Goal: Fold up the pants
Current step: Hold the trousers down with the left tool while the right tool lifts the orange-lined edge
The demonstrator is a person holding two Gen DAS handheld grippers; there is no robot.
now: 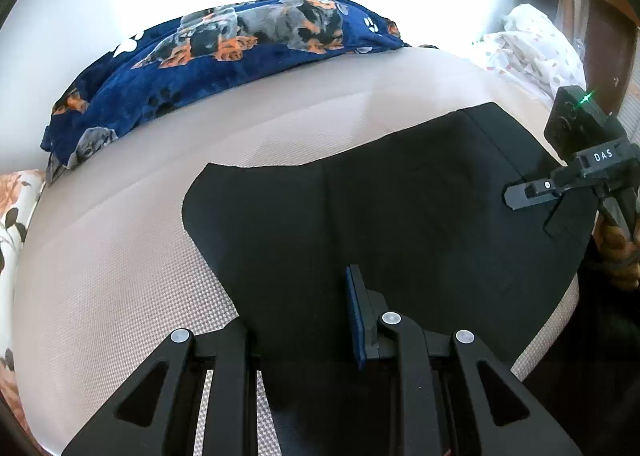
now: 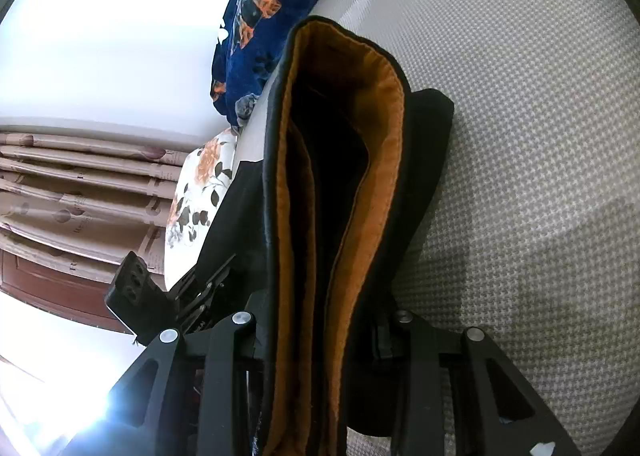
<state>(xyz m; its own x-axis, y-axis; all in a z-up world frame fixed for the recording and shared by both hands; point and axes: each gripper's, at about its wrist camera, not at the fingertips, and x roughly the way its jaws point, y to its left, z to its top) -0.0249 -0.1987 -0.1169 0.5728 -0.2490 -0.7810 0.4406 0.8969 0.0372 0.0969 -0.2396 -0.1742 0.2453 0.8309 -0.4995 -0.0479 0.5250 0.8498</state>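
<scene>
While both my grippers pinch its near edge, the pants (image 1: 360, 216) lie flat on the bed (image 1: 120, 256), well short of the dog-print blanket (image 1: 200, 68). Left gripper (image 1: 308, 320): nearly closed on black cloth. Right gripper (image 2: 324, 340): clamped on the orange-lined waistband (image 2: 304, 216). Handling, as I judge: soft, light, limp; grip at waistband corners, where layers are thickest.

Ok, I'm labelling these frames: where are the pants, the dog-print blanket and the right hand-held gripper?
pants (image 1: 360, 216): left wrist view, flat black panel.
dog-print blanket (image 1: 224, 68): left wrist view, blue middle.
right hand-held gripper (image 1: 532, 208): left wrist view, between its fingertips.
</scene>
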